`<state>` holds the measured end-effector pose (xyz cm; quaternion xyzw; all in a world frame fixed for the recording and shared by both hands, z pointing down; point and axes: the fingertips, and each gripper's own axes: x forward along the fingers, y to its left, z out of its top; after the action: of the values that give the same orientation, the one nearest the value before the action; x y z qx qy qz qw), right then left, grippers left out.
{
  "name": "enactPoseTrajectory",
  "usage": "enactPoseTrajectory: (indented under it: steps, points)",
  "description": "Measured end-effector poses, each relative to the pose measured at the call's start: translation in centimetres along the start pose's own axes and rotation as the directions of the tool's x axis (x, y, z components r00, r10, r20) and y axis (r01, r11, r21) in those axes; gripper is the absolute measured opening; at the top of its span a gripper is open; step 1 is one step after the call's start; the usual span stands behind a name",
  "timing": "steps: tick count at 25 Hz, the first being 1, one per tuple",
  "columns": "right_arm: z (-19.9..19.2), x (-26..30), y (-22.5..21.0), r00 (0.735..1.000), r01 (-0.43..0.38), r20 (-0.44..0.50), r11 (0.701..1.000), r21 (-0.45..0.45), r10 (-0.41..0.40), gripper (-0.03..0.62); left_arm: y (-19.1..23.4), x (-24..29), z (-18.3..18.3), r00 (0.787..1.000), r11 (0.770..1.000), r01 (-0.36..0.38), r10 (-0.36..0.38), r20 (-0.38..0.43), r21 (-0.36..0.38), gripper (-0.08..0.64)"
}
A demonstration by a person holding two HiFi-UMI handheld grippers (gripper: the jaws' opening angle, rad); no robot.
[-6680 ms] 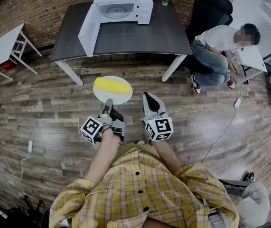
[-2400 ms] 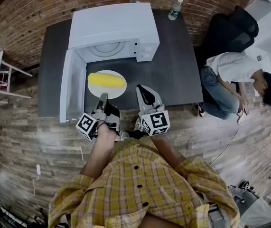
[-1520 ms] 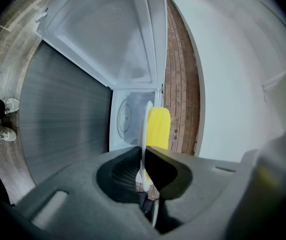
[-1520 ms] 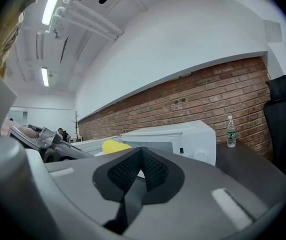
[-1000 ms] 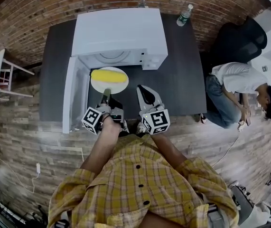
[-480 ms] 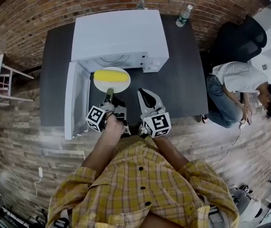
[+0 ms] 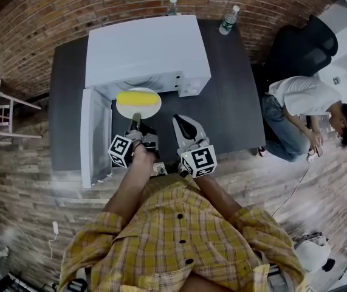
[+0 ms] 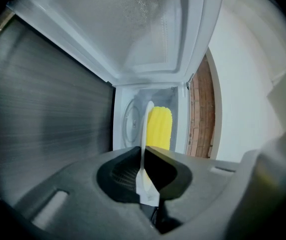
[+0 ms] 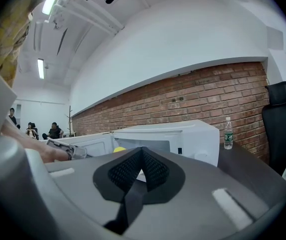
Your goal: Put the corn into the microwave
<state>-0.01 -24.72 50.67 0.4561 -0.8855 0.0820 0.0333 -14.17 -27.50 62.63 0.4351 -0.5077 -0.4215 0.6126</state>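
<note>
- Dark rectangular worktop (image 7: 234,96): carries the oven at the person's 12 o'clock.
- White box-shaped microwave (image 7: 147,47): its white hinged door (image 7: 95,137) is swung fully open, at 9 o'clock of the cavity.
- Left hand-held gripper (image 7: 135,122): clamped on the 6 o'clock rim of the plate. Its jaws have just eased a shade wider, with the rim still pinched between the pads.
- Right hand-held gripper (image 7: 183,124): at 3 o'clock of the left one, jaws together, nothing held, outside the oven.
- Round white plate (image 7: 138,109): a second ago it hung wholly outside the mouth. Now its 12 o'clock edge passes under the oven roof.
- Yellow corn cob (image 7: 135,97): lies crosswise on the plate at the threshold, its far side tucked under the roof edge.
- Status, as judged: insertion is under way. The plate is apparently not yet set down on the turntable (image 8: 130,126), and release comes after that.
</note>
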Motion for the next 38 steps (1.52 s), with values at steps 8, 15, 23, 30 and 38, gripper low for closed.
enactPoseTrajectory:
  steps: [8, 15, 23, 30, 38]
  points:
    - [0.1, 0.7, -0.9, 1.0, 0.003, -0.007, 1.0, -0.005, -0.003, -0.005, 1.1, 2.5, 1.4, 0.999, 1.0, -0.028, 0.028, 0.032, 0.002, 0.02]
    - [0.0, 1.1, -1.2, 1.0, -0.006, -0.012, 1.0, -0.024, 0.005, -0.005, 2.0, 4.3, 1.5, 0.998, 0.999, -0.045, 0.045, 0.04, 0.009, 0.021]
    - [0.0, 1.6, -1.6, 1.0, -0.001, -0.025, 1.0, -0.023, 0.0, -0.005, 3.0, 6.3, 1.8, 0.998, 0.998, -0.054, 0.054, 0.045, 0.009, 0.025]
    - [-0.2, 1.8, -1.7, 0.999, -0.009, -0.035, 0.999, -0.032, 0.008, -0.002, 3.9, 7.9, 2.0, 0.996, 0.997, -0.075, 0.074, 0.041, 0.027, 0.029]
    - [-0.7, 1.5, -2.5, 0.998, 0.014, -0.053, 0.999, -0.034, -0.015, -0.002, 4.9, 9.4, 2.9, 0.993, 0.995, -0.101, 0.099, 0.064, 0.026, 0.029]
